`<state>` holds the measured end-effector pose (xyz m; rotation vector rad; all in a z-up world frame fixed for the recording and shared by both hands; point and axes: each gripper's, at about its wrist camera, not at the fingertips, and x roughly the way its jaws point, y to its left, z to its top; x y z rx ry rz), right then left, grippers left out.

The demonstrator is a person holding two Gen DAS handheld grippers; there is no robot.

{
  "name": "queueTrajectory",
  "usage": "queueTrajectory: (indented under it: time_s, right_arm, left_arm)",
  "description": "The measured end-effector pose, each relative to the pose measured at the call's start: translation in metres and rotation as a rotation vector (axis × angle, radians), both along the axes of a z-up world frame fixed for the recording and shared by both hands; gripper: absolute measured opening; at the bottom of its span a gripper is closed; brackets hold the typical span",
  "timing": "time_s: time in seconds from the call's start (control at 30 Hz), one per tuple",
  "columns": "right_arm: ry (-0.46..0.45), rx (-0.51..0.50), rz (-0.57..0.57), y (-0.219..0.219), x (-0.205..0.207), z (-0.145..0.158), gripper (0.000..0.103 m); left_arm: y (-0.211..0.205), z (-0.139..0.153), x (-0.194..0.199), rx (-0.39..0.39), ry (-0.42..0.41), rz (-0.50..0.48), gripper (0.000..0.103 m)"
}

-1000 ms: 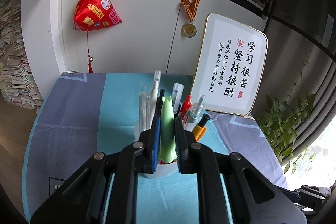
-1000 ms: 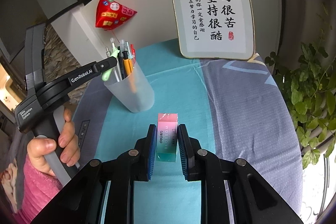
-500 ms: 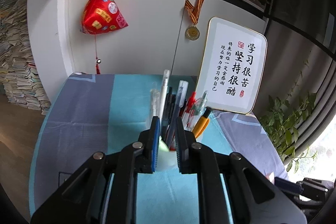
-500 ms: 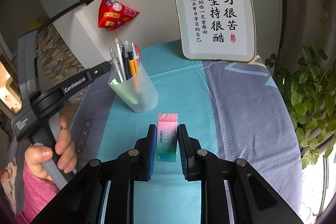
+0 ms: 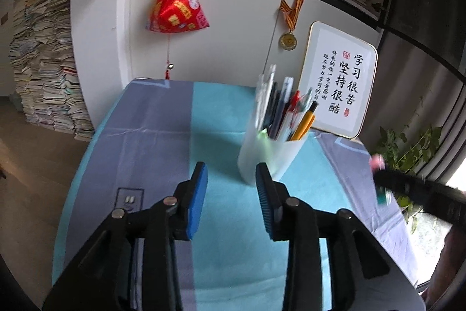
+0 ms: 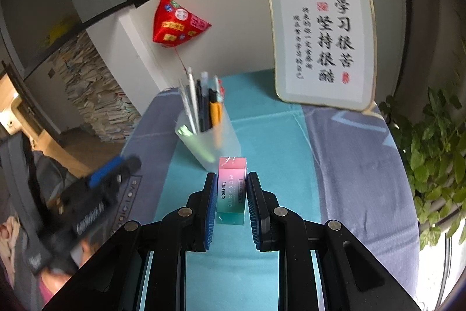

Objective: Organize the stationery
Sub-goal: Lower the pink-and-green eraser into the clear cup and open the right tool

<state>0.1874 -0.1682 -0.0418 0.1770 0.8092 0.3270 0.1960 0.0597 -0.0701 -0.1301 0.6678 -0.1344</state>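
blue and teal cloth (image 5: 163, 136) covers the table, and everything sits on it. nearest the right wrist camera, the right gripper (image 6: 232, 179) is clamped on a pink-to-teal eraser (image 6: 232, 188), both blue pads pressed against its long sides, with the eraser standing on end between them. the left gripper (image 5: 231, 174) has just been opening its jaws; they stand apart with nothing between them, only cloth below. just beyond its tips, to the right, stands the frosted pen cup (image 5: 268, 153), packed with pens (image 5: 279, 107) and a green marker low inside by the rim. behind the cup a framed calligraphy board (image 5: 340, 80) leans against the white wall, with a medal (image 5: 287, 40) and a red hanging ornament (image 5: 176, 8) further back, and stacked books (image 5: 49, 72) at left.
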Motion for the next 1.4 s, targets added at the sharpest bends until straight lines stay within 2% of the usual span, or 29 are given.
queueTrajectory:
  time_s: [0.27, 0.6, 0.97, 1.4]
  right_arm:
    - [-0.057, -0.037, 0.027, 0.034, 0.019, 0.021, 0.021]
    - [-0.145, -0.065, 0.027, 0.067, 0.048, 0.040, 0.021]
    - [-0.111, -0.103, 0.008, 0.082, 0.084, 0.016, 0.021]
    - [-0.135, -0.154, -0.009, 0.090, 0.094, 0.003, 0.022]
  left_arm:
    - [0.013, -0.006, -0.012, -0.022, 0.006, 0.007, 0.038]
    - [0.019, -0.013, -0.013, 0.009, 0.005, 0.019, 0.041]
    - [0.034, -0.021, -0.013, -0.002, 0.020, 0.048, 0.041]
    - [0.033, -0.026, -0.007, -0.001, 0.033, 0.045, 0.042]
